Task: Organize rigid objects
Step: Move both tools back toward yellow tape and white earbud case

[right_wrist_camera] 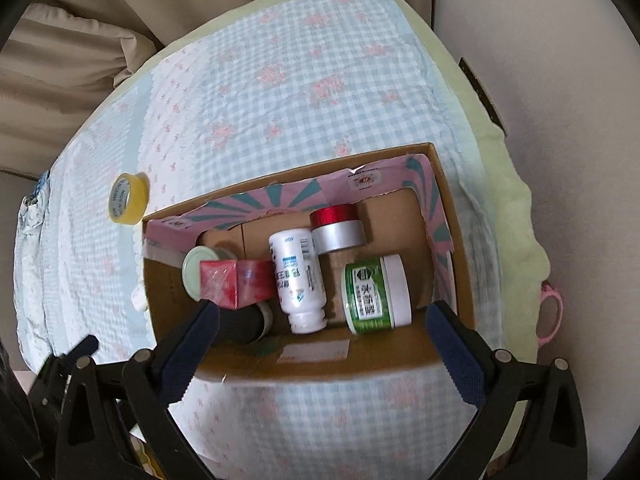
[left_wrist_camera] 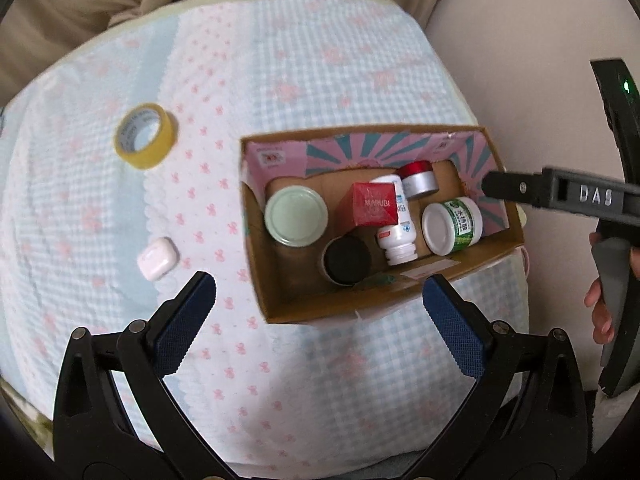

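Observation:
A cardboard box (left_wrist_camera: 400, 296) (right_wrist_camera: 452, 216) stands on the checked cloth. Inside lie a pale green lidded jar (left_wrist_camera: 296, 216) (right_wrist_camera: 196, 270), a red carton (left_wrist_camera: 374, 204) (right_wrist_camera: 236, 280), a white bottle (left_wrist_camera: 396, 236) (right_wrist_camera: 298, 276), a red-capped silver jar (left_wrist_camera: 418, 178) (right_wrist_camera: 338, 226), a green-labelled white jar (left_wrist_camera: 454, 224) (right_wrist_camera: 378, 294) and a black-topped jar (left_wrist_camera: 346, 260) (right_wrist_camera: 244, 322). A yellow tape roll (left_wrist_camera: 146, 136) (right_wrist_camera: 128, 198) and a white earbud case (left_wrist_camera: 157, 258) lie on the cloth outside the box. My left gripper (left_wrist_camera: 320, 296) is open and empty, near the box's front. My right gripper (right_wrist_camera: 322, 320) is open and empty over the box; a finger of it shows in the left wrist view (left_wrist_camera: 532, 190).
The cloth covers a rounded cushion (right_wrist_camera: 504, 152) with beige upholstery (left_wrist_camera: 80, 4) behind. A pink ring-shaped object (right_wrist_camera: 550, 312) lies at the cushion's right edge.

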A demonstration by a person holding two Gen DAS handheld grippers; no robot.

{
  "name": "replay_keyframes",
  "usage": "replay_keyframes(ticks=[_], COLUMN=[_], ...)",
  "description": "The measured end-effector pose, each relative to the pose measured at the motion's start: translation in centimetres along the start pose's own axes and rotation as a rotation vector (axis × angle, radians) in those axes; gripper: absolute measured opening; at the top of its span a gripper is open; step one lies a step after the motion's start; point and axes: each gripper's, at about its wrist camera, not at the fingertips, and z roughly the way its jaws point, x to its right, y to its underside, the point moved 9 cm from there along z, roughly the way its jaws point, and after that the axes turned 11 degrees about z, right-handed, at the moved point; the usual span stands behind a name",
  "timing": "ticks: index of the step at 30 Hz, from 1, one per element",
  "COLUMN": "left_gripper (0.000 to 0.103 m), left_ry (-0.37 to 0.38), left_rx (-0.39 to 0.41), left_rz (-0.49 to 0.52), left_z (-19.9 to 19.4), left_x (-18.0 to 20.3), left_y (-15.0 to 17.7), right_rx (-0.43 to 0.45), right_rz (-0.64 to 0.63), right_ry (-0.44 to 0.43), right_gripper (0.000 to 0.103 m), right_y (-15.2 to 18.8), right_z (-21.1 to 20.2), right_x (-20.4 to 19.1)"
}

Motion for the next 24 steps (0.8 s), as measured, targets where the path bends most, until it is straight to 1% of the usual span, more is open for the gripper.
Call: replay_keyframes(ticks=[7,9,12,14,16,18,21,24], left_gripper=[0.103,0.103,0.103,0.103,0.103,0.103,0.103,0.103], left_ry=[-0.023,-0.03,-0.06,-0.071,-0.081,-0.093,-0.124,-0.129], left_rx=[0.08,0.107,0.154,0.173,0.179,0.193,0.224,0.245], left_rz=[-0.021,-0.016,0.01,0.023,0.027,0.027,0.029,0.03], left_z=[-5.2,-7.0,-9.8,-11.4,-12.6,-14.4,-16.6,-17.9], left_x=[-3.9,-5.5,-8.3,-10.3,-12.1,-14.6,-18.3,-21.7], left_y=[0.6,0.9,1.4,2.0,2.6,3.3,4.0,4.7], right_rx=[0.079,0.114,0.153,0.188,0.224,0.252,0.295,0.326], right_rz=[-0.064,-0.062,-0.031,-0.029,-0.033,-0.035,-0.05,-0.08], right_ry=[0.035,0.038,0.025,0.014,0.031,0.027,0.03,0.029], right_gripper=[0.103,0.103,0.103,0.103,0.103,0.103,0.103,0.103], right_y=[1.9,2.7,4.1,5.4,6.5,8.0,9.9,11.7], right_z=[-3.1,-4.7,-6.8,-8.5,-9.8,-11.0,-12.3,-13.0], right_x=[-1.9,-2.6,-3.7,-5.2,-6.7,-8.5,-11.5,-15.2])
